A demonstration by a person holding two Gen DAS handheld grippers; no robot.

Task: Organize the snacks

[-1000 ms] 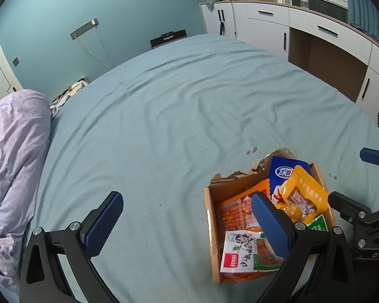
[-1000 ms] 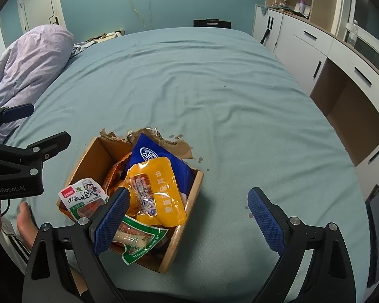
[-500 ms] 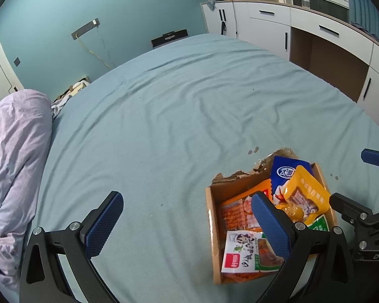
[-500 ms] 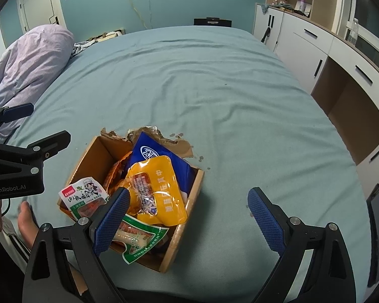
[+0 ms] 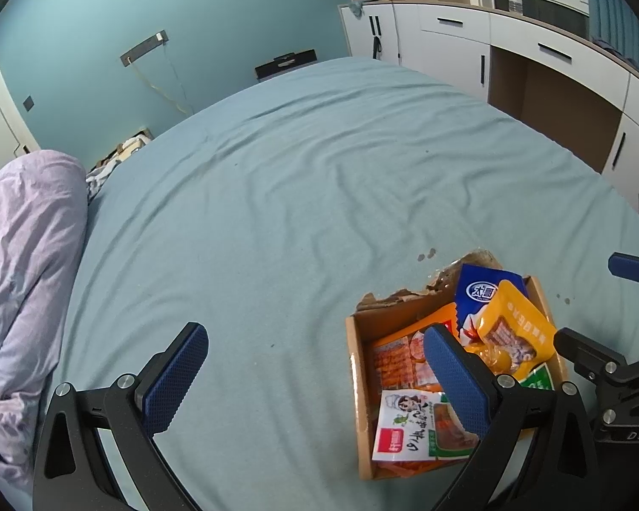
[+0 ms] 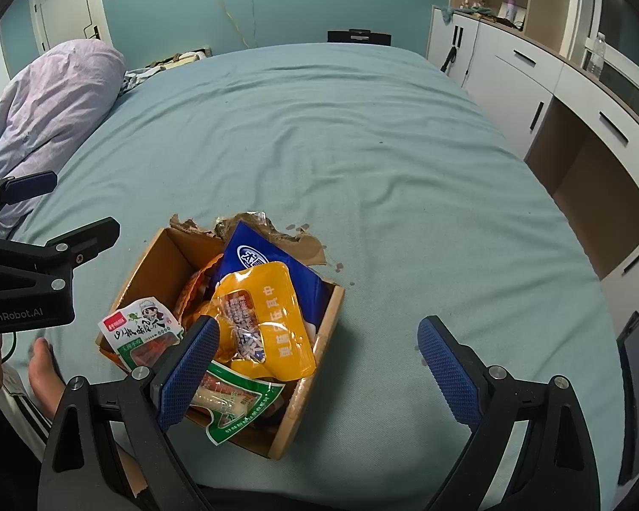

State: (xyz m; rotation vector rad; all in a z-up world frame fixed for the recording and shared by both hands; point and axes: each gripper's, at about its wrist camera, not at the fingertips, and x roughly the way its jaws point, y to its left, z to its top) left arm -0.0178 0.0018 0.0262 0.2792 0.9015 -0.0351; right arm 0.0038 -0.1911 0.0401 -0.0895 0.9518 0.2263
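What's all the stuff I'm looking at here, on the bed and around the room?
cardboard box: one, brown, torn top edge, on the bed near its front edge
yellow snack pouch: one, on top of the pile in the box
blue snack bag: one, leaning at the box's far side
white cartoon packet: one, at the box's left corner
green-edged packet: one, at the box's near side
orange packet: one, low in the box
bed: one, teal sheet
duvet: one, lilac, bundled at left
cabinets: white, right wall
left gripper: open, empty
right gripper: open, empty
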